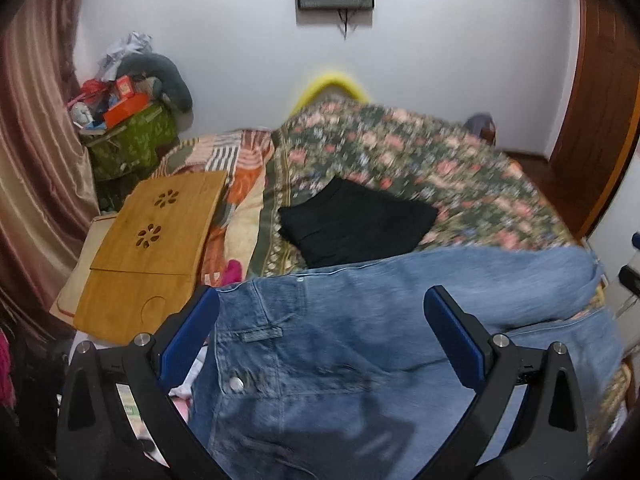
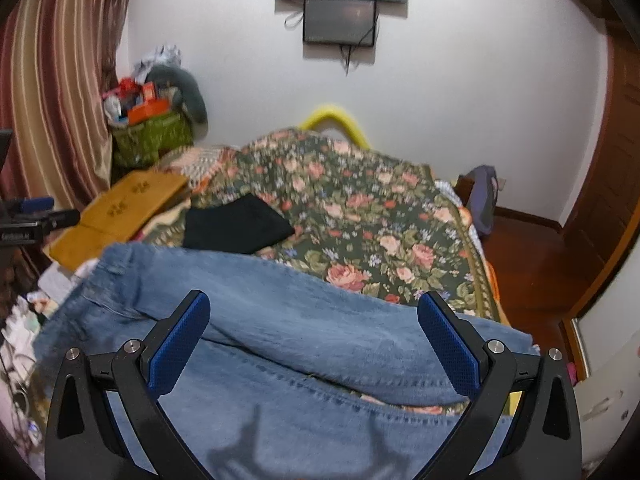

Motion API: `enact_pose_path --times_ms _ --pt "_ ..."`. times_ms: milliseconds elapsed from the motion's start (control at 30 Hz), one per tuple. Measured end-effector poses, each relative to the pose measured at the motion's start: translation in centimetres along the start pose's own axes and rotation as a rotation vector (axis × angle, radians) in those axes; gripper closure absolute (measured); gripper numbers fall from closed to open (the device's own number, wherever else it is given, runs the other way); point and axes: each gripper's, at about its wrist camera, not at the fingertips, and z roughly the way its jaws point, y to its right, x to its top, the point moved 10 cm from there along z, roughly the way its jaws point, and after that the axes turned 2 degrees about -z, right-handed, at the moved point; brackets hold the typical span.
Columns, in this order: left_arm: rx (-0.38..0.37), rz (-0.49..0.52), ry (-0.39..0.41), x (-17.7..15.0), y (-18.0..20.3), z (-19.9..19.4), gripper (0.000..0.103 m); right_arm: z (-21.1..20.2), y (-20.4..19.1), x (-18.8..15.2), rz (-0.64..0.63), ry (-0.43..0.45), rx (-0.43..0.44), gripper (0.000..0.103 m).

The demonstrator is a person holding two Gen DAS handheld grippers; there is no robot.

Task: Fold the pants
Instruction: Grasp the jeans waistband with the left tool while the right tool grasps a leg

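Blue jeans (image 1: 360, 344) lie on the near end of the bed, waistband and metal button toward the left gripper. My left gripper (image 1: 322, 300) hangs open above the waist area, blue pads wide apart with nothing between them. In the right wrist view the jeans (image 2: 280, 360) show a leg folded across, making a thick ridge. My right gripper (image 2: 314, 306) is open over that ridge, its fingers (image 2: 448, 344) spread on either side of the denim without pinching it.
A folded black garment (image 1: 356, 220) rests on the floral bedspread (image 1: 420, 152) beyond the jeans. A wooden lap tray (image 1: 152, 248) lies at the bed's left. A pile of boxes and bags (image 1: 128, 120) stands by the striped curtain (image 1: 32, 140). Wooden floor (image 2: 532, 264) and a door are to the right.
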Motion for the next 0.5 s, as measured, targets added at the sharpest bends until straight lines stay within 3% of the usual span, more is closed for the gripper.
enact_pose_path --times_ms 133,300,367,433,500 --pt "-0.029 -0.019 -0.064 -0.3 -2.1 4.8 0.000 3.7 0.4 -0.2 -0.022 -0.057 0.046 0.000" --pt "0.063 -0.014 -0.181 -1.7 -6.4 11.0 0.000 8.3 0.4 -0.6 -0.032 -0.124 0.138 0.001" --pt "0.090 -0.022 -0.216 -2.5 -7.6 12.6 0.011 9.8 0.2 -0.7 -0.045 -0.147 0.165 0.003" --pt "0.123 -0.037 -0.252 -3.3 -9.1 14.4 0.033 11.6 0.2 -0.8 -0.056 -0.176 0.172 0.010" --pt "0.137 -0.053 -0.268 -3.8 -10.3 15.5 0.039 13.6 0.3 -1.2 -0.056 -0.222 0.191 0.012"
